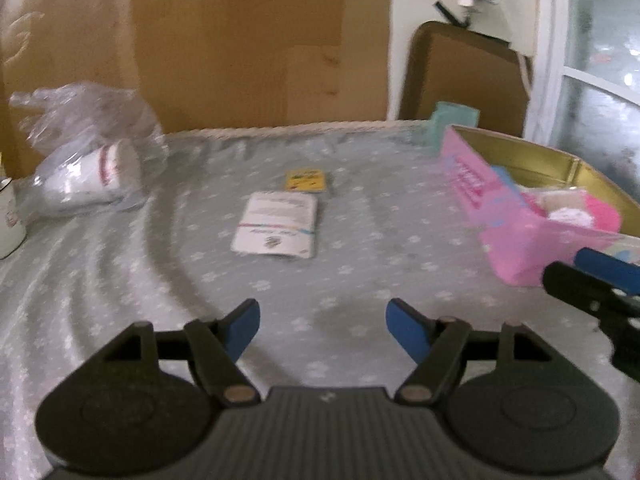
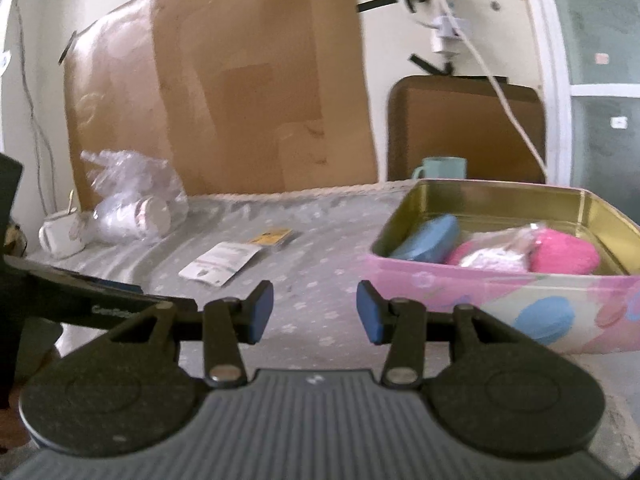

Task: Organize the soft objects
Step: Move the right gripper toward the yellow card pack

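Note:
A pink tin box [image 2: 500,292] with a gold inside stands at the right of the table; it also shows in the left wrist view [image 1: 516,236]. In it lie a blue pouch [image 2: 430,238], two pink fluffy soft things [image 2: 564,254] and a clear packet of white stuff [image 2: 500,254]. A white packet [image 1: 276,222] and a small yellow packet [image 1: 305,180] lie mid-table. My left gripper [image 1: 323,330] is open and empty above the cloth. My right gripper [image 2: 315,312] is open and empty, just left of the box; it shows at the right edge of the left wrist view [image 1: 592,276].
A clear plastic bag with white cups [image 1: 86,168] lies at the far left, with a white mug [image 2: 60,234] beside it. A teal mug [image 2: 442,168] stands behind the box. Cardboard [image 2: 240,92] leans on the wall. A brown chair back [image 2: 468,128] stands behind the table.

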The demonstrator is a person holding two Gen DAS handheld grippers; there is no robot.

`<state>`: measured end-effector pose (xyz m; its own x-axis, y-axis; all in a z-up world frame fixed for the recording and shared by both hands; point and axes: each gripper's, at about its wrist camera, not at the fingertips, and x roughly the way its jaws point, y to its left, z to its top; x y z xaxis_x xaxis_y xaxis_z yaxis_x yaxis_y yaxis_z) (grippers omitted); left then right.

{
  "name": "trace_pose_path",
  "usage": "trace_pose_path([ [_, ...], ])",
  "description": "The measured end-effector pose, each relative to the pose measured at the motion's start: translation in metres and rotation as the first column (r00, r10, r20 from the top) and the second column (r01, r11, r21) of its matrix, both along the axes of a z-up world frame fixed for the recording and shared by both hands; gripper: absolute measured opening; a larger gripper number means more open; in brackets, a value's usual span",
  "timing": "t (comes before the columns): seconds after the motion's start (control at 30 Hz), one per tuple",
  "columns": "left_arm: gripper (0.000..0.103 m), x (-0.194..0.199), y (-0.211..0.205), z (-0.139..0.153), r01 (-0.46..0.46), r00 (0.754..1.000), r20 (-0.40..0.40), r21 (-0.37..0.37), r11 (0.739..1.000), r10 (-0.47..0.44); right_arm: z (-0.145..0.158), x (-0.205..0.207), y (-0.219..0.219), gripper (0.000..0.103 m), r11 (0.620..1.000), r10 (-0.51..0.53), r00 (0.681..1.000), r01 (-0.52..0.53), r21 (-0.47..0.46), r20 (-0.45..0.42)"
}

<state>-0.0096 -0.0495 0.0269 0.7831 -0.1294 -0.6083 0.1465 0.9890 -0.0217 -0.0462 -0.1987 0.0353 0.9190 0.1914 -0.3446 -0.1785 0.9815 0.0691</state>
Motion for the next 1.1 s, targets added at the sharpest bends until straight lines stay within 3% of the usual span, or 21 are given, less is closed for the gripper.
trace_pose_path([
  [0.4, 0.077, 0.020, 0.039, -0.026, -0.077, 0.997, -0.019, 0.033, 0.996, 0.078, -0.011, 0.018, 0.035, 0.049, 0.998, 0.040, 0.998, -0.042, -0.049, -0.052],
  [0.77, 0.080, 0.016, 0.035, -0.025, -0.034, 0.999, 0.022, 0.046, 0.998, 0.033, -0.024, 0.018, 0.027, 0.049, 0.998, -0.047, 0.997, 0.050, 0.046, -0.062],
  [0.9, 0.087, 0.012, 0.032, -0.024, -0.025, 0.999, 0.045, 0.061, 0.998, 0.022, -0.025, 0.019, 0.028, 0.050, 0.998, -0.046, 0.996, 0.049, 0.046, -0.077],
  [1.1, 0.089, 0.010, 0.032, -0.023, -0.017, 0.998, 0.054, 0.068, 0.998, 0.013, -0.026, 0.019, 0.031, 0.052, 0.999, -0.032, 0.996, 0.036, 0.036, -0.089],
])
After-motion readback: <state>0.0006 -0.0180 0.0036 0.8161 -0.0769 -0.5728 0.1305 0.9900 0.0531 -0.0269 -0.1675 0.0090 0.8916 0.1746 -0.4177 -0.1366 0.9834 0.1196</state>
